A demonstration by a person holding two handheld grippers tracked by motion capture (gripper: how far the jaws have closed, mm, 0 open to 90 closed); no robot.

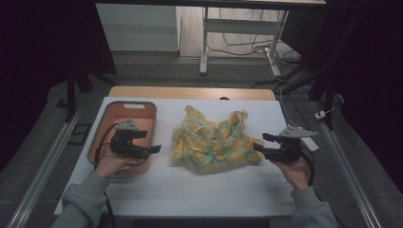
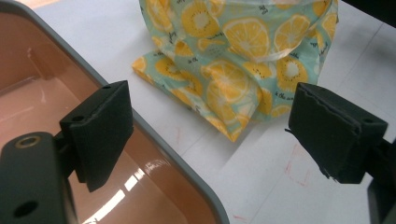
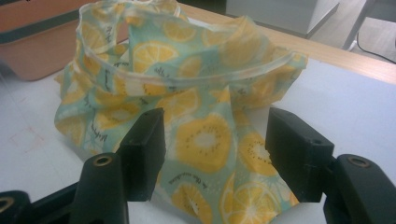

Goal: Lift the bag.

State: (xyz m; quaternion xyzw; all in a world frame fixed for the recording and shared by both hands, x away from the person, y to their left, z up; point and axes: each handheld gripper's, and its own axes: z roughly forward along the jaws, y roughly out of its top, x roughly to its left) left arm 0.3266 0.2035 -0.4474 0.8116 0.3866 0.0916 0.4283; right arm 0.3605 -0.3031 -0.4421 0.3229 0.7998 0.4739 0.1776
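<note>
On the white table (image 1: 190, 190), the lemon-print cloth (image 1: 214, 142) lies crumpled between both tools. The left hand-held gripper (image 1: 154, 149) hovers released over the pink bin's (image 1: 107, 123) rim; the right hand-held gripper (image 1: 259, 147) stands released, jaws straddling the cloth's edge.

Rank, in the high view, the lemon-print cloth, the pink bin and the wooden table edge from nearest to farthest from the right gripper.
From the right gripper:
1. Lemon-print cloth, right at its jaws.
2. Wooden table edge, at the far side.
3. Pink bin, across at the left.

One lemon-print cloth (image 1: 215, 141), one pink tub (image 1: 142, 114), one white table (image 1: 190, 185), two handheld grippers.
</note>
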